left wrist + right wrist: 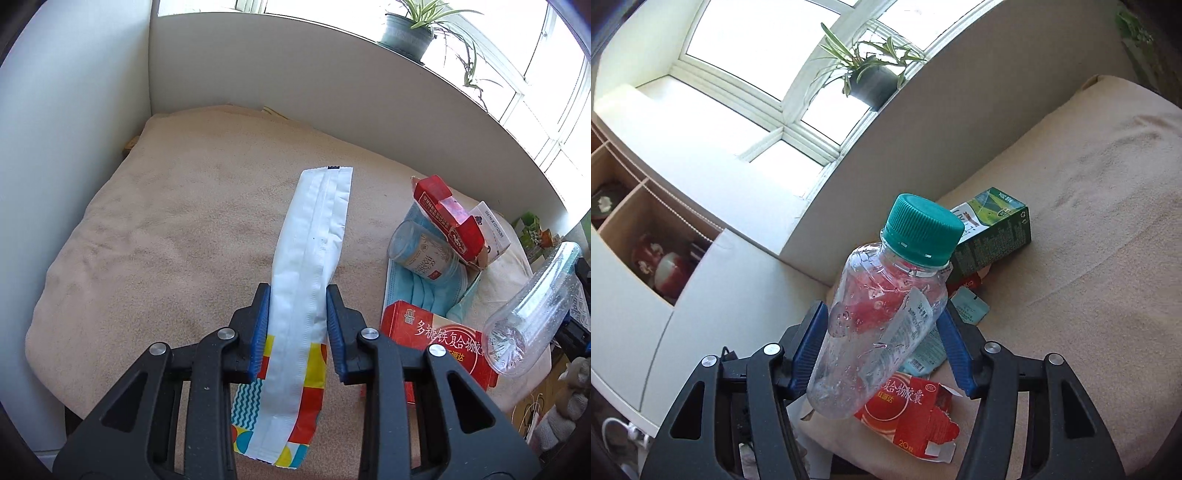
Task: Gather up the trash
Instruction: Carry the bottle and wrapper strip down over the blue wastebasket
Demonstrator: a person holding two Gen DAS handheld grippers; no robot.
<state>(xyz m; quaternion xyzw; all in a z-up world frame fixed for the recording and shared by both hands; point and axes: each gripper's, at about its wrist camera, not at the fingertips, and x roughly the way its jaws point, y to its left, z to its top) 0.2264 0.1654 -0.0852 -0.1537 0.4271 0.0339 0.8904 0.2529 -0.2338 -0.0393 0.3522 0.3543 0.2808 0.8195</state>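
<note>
My left gripper (298, 295) is shut on a long white wrapper (317, 221) with a colourful printed end; the wrapper sticks out ahead over the beige cushion (166, 221). My right gripper (882, 314) is shut on a clear plastic bottle (886, 295) with a green cap, held tilted above the litter. The same bottle (535, 306) shows at the right of the left wrist view. Below it lie a red medicine box (912, 417), a green drink carton (997, 229), a torn red carton (448, 218), a clear cup (424, 251) and a blue face mask (421, 295).
A white panel (295, 74) walls in the cushion at the back and left. A potted plant (875, 85) stands on the sill behind it. Wooden shelf compartments (646, 229) lie to the left in the right wrist view. Cables and clutter sit on the floor (546, 413).
</note>
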